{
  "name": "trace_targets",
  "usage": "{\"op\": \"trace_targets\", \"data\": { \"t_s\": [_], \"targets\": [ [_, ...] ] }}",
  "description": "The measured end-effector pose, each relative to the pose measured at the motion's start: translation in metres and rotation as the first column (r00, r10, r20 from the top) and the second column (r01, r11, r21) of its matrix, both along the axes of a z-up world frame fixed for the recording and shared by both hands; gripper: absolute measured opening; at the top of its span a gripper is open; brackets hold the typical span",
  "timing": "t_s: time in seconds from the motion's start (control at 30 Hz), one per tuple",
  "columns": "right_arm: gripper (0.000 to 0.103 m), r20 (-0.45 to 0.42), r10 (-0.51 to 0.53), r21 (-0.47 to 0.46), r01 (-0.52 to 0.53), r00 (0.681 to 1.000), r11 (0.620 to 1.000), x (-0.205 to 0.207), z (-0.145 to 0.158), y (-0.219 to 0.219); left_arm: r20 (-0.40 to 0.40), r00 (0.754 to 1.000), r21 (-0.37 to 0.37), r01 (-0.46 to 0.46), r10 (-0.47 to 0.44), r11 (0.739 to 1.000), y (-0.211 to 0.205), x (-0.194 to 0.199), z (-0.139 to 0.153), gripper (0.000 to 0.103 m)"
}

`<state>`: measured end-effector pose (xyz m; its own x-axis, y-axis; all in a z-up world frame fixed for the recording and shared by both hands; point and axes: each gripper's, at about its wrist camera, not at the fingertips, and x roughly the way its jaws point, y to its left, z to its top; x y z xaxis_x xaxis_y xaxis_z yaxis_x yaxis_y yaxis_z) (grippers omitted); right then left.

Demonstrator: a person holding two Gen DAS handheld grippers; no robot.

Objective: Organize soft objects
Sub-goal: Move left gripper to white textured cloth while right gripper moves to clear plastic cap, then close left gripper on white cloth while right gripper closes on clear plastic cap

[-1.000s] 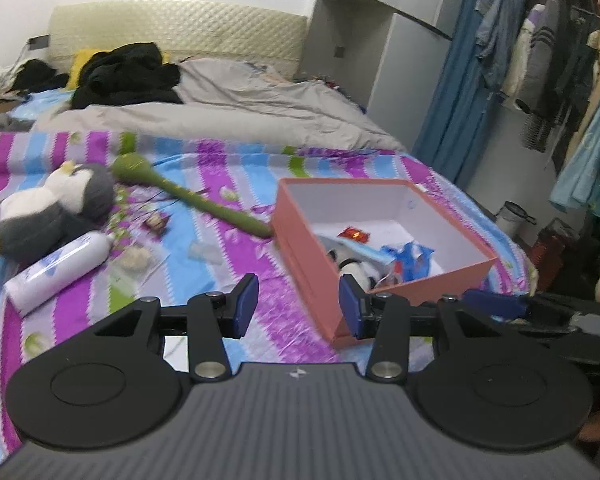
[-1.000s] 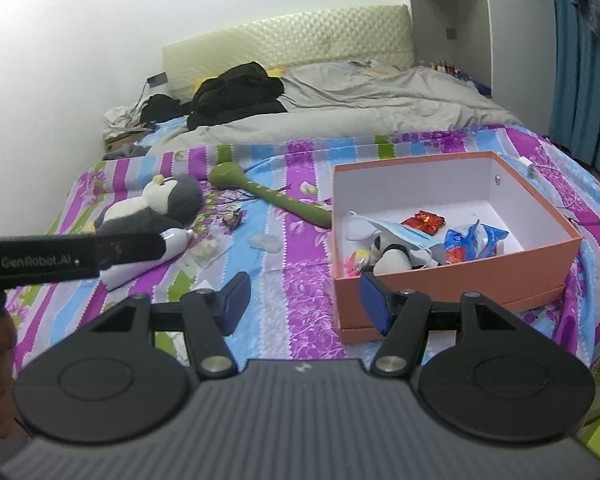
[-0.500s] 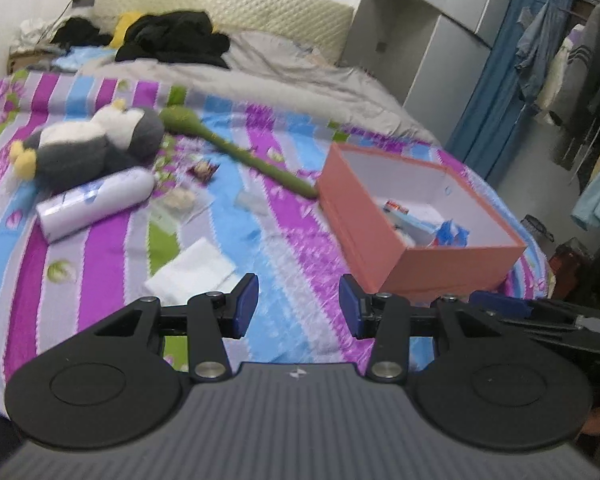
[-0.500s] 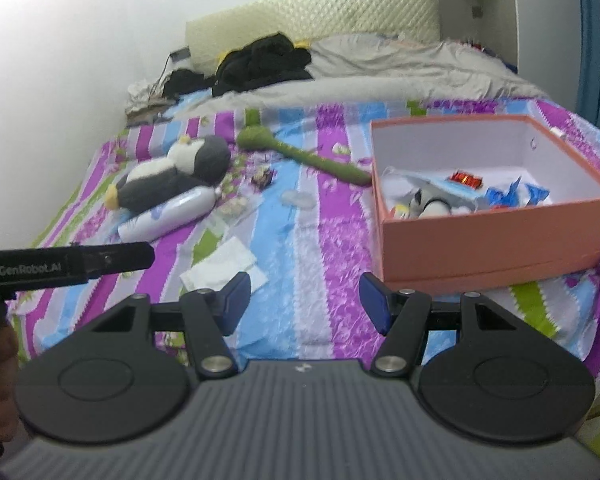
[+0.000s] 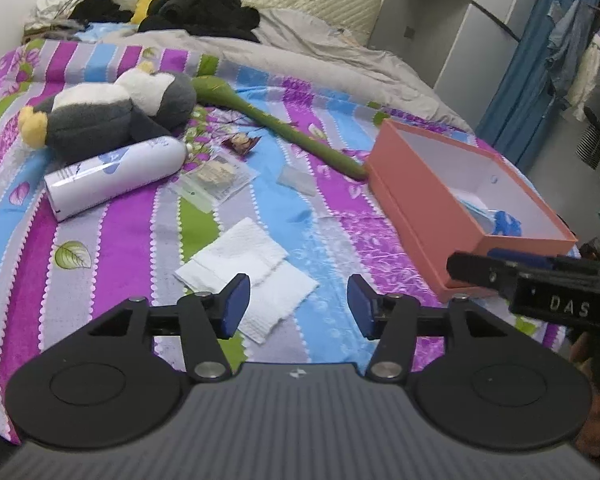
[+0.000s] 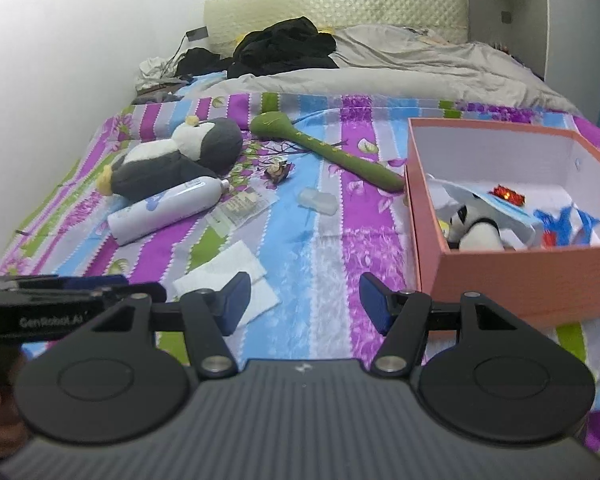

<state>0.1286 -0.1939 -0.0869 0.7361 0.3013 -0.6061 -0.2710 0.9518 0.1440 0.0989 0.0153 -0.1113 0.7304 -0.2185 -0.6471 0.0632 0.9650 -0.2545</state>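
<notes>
Left gripper (image 5: 298, 304) spread, jaws just opening wider, nothing between, hovering over white tissues (image 5: 246, 266) on bed (image 5: 112, 248). Right gripper (image 6: 305, 302) spread, empty. Left to right: penguin plush (image 5: 108, 114), bottle (image 5: 116, 178), green plush stick (image 5: 280, 128) all outside orange box (image 5: 428, 220). Box holds small panda toy (image 6: 474, 228), blue items. Judgement: part done, penguin, stick, tissues left.
</notes>
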Motion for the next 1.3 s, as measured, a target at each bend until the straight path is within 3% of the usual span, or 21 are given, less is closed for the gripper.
{"op": "trace_targets", "data": {
  "t_s": [0.57,0.73,0.9,1.03,1.3],
  "targets": [
    [0.063,-0.058,0.044,-0.016,-0.045,0.997,0.999,0.098,-0.046,0.034,-0.061,0.997,0.014,-0.039,0.039,0.999,0.021,0.075,-0.068,0.067],
    [0.062,-0.062,0.038,-0.019,-0.039,0.997,0.999,0.134,-0.061,0.044,-0.063,0.998,0.101,0.005,0.001,0.995,0.018,0.095,-0.086,0.072],
    [0.062,-0.076,0.025,-0.006,-0.025,0.997,1.0,0.165,-0.077,0.051,-0.083,0.997,0.103,0.001,0.008,0.995,0.026,0.108,-0.101,0.072],
    [0.062,-0.057,0.039,-0.034,-0.041,0.998,0.999,0.185,-0.091,0.061,-0.096,0.995,0.11,0.006,0.005,0.994,0.026,0.114,-0.111,0.071],
    [0.058,-0.017,0.042,-0.131,-0.044,0.999,0.99,0.221,-0.116,0.08,-0.06,0.998,0.204,0.006,0.007,0.979,0.008,0.112,-0.12,0.068]
  ]
}}
